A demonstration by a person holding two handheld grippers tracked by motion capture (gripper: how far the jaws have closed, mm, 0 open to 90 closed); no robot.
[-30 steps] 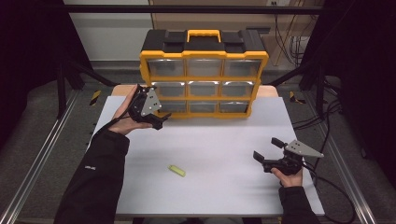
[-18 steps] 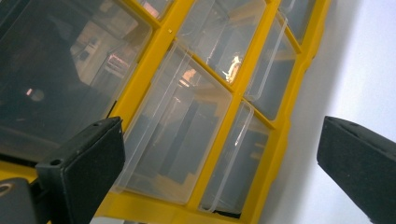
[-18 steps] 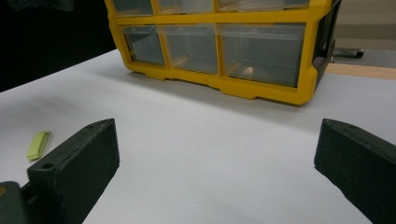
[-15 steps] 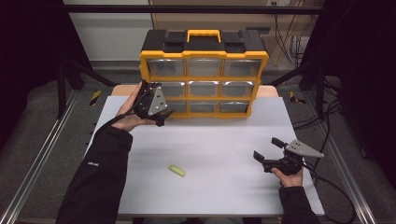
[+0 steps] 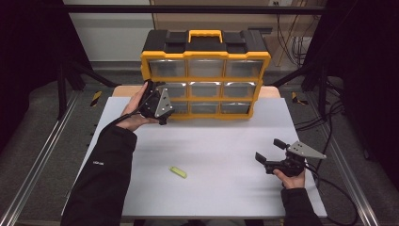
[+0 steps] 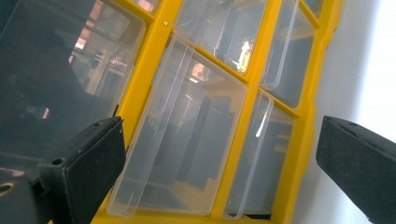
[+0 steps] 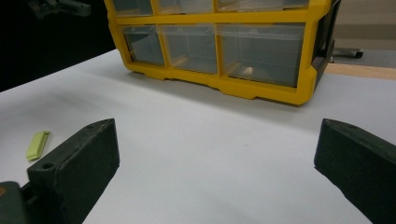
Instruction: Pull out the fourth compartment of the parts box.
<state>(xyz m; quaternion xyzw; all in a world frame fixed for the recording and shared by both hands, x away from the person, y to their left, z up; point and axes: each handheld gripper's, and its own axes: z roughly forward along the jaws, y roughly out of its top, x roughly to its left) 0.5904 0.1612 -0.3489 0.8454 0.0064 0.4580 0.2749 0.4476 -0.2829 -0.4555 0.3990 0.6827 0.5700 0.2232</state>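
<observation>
High view: the left hand-held gripper sits left of centre, right up against the lower-left drawers of the yellow organizer at the top middle, jaws spread wide and empty. The right hand-held gripper rests at lower right on the white tabletop, also wide open, with a small green piece lying apart at lower centre.

Dim surroundings; overhead light brightens the table. Glare streaks the clear drawers just ahead of the left gripper (its near jaws soft, slightly blurred). Soft shadows under the organizer.
</observation>
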